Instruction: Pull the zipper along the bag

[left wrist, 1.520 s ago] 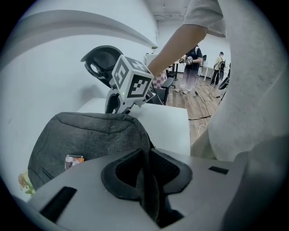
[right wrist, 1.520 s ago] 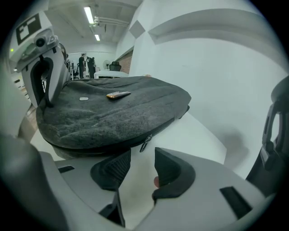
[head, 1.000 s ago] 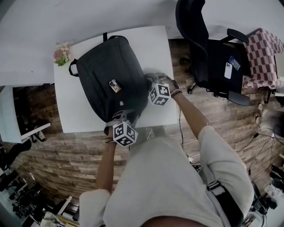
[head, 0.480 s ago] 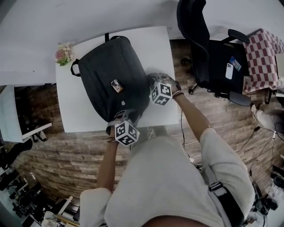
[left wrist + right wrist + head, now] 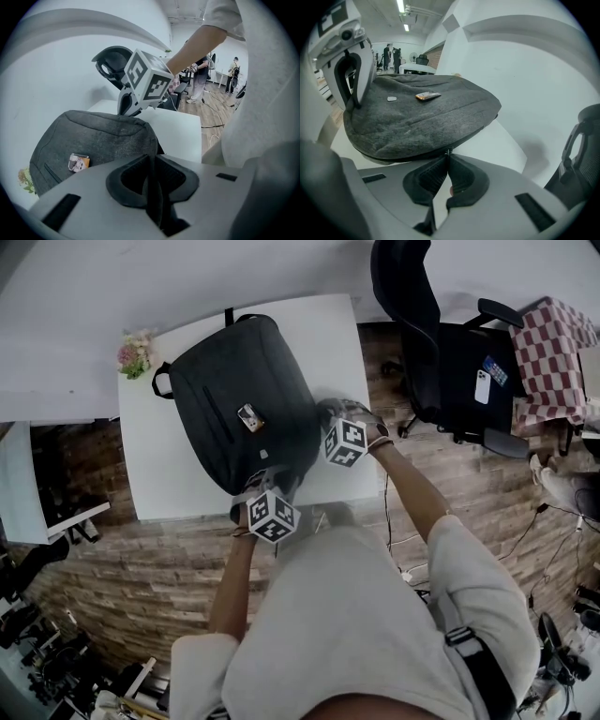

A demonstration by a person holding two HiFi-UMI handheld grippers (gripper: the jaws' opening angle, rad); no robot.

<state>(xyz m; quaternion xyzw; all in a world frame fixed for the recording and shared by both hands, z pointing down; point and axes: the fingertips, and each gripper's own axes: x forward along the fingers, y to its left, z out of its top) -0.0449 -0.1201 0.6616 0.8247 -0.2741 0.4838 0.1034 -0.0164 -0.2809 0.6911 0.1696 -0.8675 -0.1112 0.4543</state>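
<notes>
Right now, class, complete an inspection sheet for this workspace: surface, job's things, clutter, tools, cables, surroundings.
Surface: white table.
Job's things: dark bag lying flat on it; zipper pull at its edge.
Clutter: flowers at a table corner; small tag on the bag.
Tools: left tool has just been closing, pinching bag fabric; right tool shut on the zipper pull.
Cables: one cable trailing across the floor.
Surroundings: black office chair holding a phone; checkered cloth.

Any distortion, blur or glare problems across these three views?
Head view: strong fisheye, the table edges bow; flat light, sharp, no glare. Left gripper view: round black vignette, bag fabric crisp, frame edges smeared. Right gripper view: same vignette, ceiling lights blown out, bag weave sharp.
</notes>
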